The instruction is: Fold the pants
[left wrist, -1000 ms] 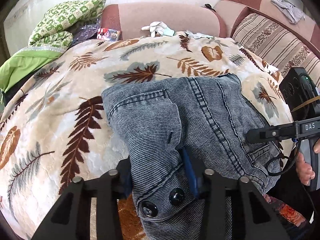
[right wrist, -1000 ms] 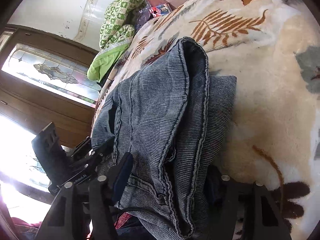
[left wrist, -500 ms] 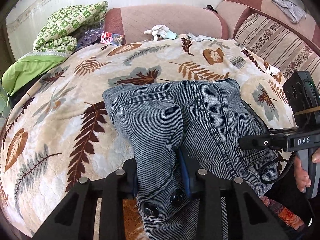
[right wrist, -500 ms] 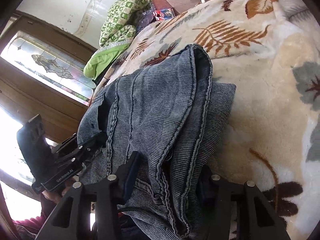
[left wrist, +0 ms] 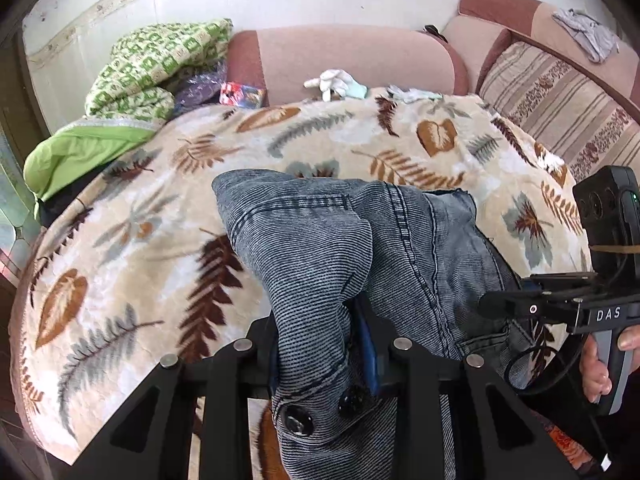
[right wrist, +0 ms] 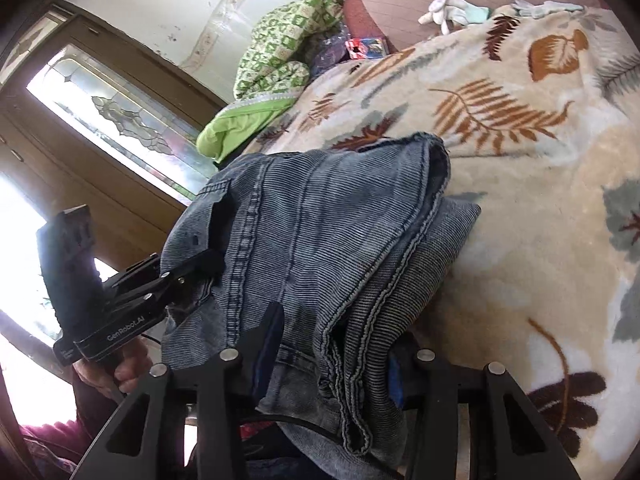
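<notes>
One pair of pants [left wrist: 360, 248] lies folded near on the blanket [left wrist: 132, 216], its near edge clamped by two grippers, left [left wrist: 320, 354] and right [right wrist: 332, 364], jaws just closing on it.

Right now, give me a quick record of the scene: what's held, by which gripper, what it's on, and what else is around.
garment: grey-blue corduroy pants, partly folded
left gripper: shut on the waistband end by the two buttons, jaws have just closed further
right gripper: shut on bunched layers of the pants, jaws have just closed further
surface: leaf-print blanket over a sofa
nearby: green patterned quilt, white glove, striped cushion
</notes>
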### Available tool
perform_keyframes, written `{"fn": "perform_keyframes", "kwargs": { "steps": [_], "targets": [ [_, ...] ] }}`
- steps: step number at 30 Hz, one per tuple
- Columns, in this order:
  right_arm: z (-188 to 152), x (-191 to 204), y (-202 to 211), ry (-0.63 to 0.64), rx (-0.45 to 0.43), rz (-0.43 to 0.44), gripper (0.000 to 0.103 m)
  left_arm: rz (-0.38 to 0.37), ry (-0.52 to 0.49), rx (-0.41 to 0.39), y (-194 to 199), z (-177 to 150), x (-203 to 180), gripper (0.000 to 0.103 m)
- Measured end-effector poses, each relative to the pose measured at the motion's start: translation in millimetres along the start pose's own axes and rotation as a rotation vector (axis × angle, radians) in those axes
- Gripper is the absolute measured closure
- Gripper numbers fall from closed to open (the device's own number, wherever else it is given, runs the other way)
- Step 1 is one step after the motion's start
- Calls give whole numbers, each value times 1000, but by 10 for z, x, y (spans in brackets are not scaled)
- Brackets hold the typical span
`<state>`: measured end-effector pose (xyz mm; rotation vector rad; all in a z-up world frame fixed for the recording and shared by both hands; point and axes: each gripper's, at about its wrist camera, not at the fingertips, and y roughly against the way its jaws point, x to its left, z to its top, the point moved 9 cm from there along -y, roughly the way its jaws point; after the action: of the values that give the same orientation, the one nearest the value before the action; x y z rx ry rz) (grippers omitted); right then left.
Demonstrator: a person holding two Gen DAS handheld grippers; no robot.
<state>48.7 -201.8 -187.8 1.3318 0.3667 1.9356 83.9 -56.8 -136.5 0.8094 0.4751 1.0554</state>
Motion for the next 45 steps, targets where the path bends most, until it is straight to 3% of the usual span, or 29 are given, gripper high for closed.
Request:
{"fn": "perform_keyframes", "kwargs": {
  "steps": [9,22,27,31,45],
  "targets": [
    [401,366,90,10,-45,37,56,38,17,-59,210,399,216,70],
    [1312,660,211,-25,-139,87,56,132,-19,-140,437,1350,381,71],
    [1617,750,381,10,-211,114,56,131,-21,-180,492,1659,388,71],
    [1711,661,395,9,-242,126,56,132,-12,-159,284,1711,372,71],
    [1694,-287,-336,-143,-110,31,56,109,72,36,-900,1277,456,71]
  ]
}}
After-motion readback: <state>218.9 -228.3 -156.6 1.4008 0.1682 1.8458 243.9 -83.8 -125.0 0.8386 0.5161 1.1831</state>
